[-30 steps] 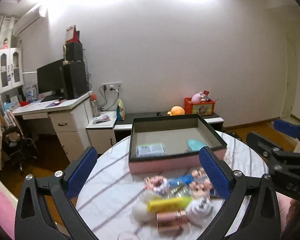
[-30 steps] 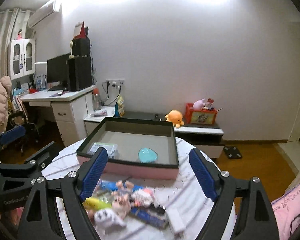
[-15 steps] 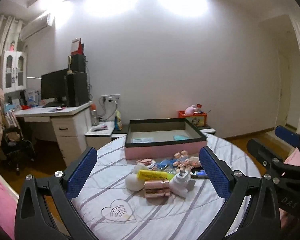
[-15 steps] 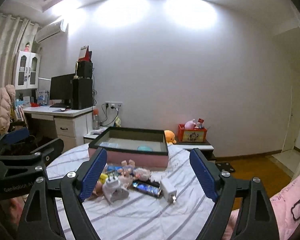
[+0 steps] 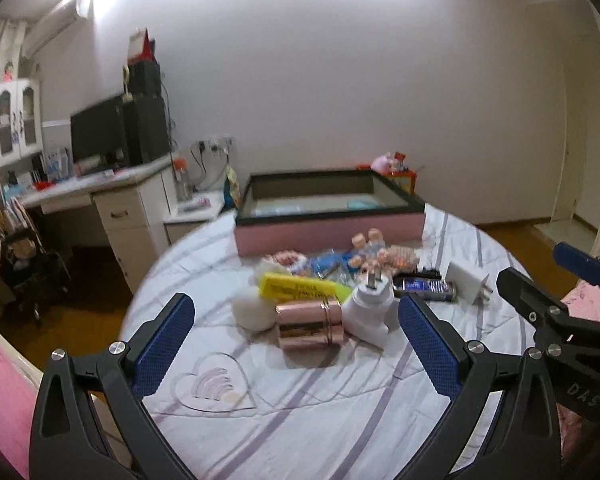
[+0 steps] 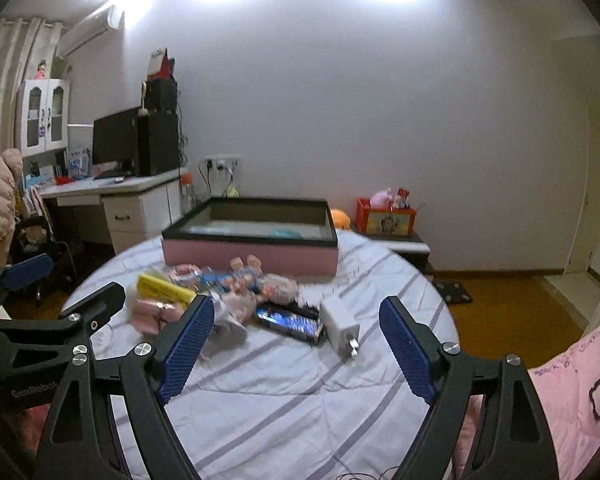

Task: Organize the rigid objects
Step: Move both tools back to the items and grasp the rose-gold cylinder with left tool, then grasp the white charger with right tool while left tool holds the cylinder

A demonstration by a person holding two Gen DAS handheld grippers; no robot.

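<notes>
Two grippers: left [image 5: 296,340] spread, empty | right [image 6: 296,344] spread, empty | pile beside pink box [image 5: 328,232]

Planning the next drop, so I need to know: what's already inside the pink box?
Inside the pink box a teal item lies toward the right, and a pale flat packet toward the left. The near wall hides the front of the floor, so anything there can't be seen.

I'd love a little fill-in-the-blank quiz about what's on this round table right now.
1. The box behind the pile has ____ outer walls.
2. The rose-gold cylinder lies on its ____.
3. The long packet behind the cylinder is ____.
4. Both the left tool and the right tool have their jaws ____.

Missing words: pink; side; yellow; open
</notes>
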